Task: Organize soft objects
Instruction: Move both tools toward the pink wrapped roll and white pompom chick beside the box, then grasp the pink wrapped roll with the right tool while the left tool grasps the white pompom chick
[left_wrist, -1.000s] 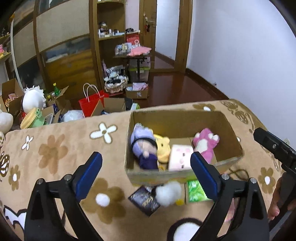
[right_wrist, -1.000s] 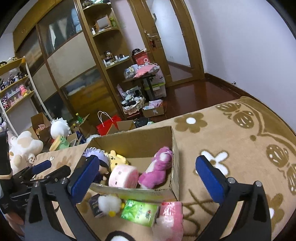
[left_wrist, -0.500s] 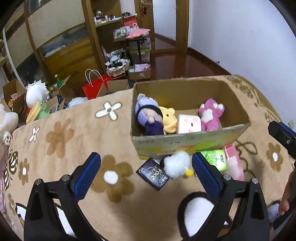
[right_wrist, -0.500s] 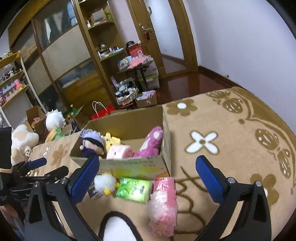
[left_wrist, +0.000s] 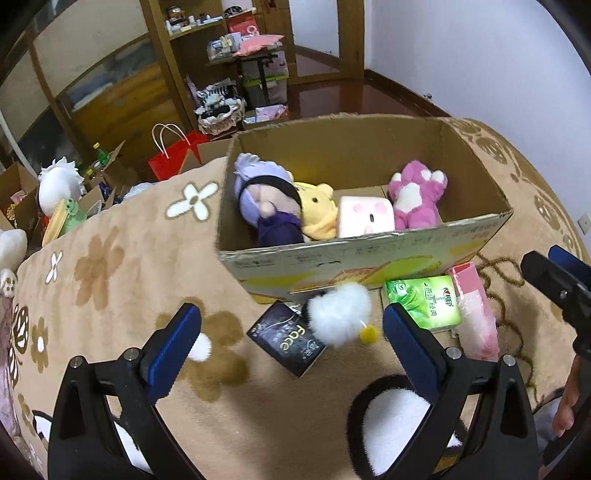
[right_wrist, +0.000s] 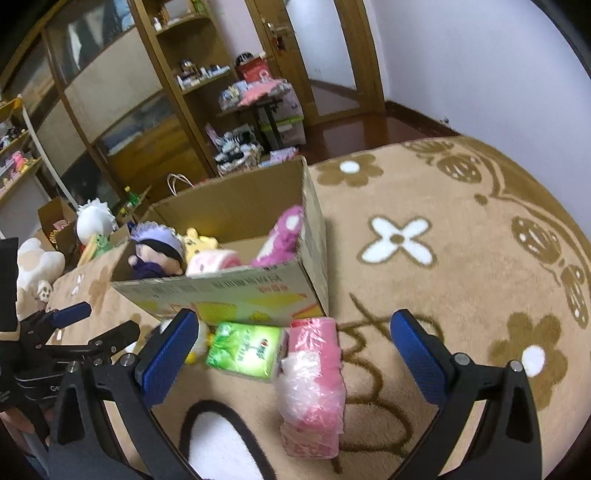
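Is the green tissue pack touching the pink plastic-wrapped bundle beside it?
Touching. In the right wrist view the green tissue pack butts its edge against the pink plastic-wrapped bundle, with no carpet showing between them.

Soft indoor light, fisheye-warped edges

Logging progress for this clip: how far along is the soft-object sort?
Partly done. Four plush toys sit in the cardboard box. Nothing is in hand: left gripper and right gripper are both open. The white pom-pom, green tissue pack and pink wrapped bundle still lie on the rug.
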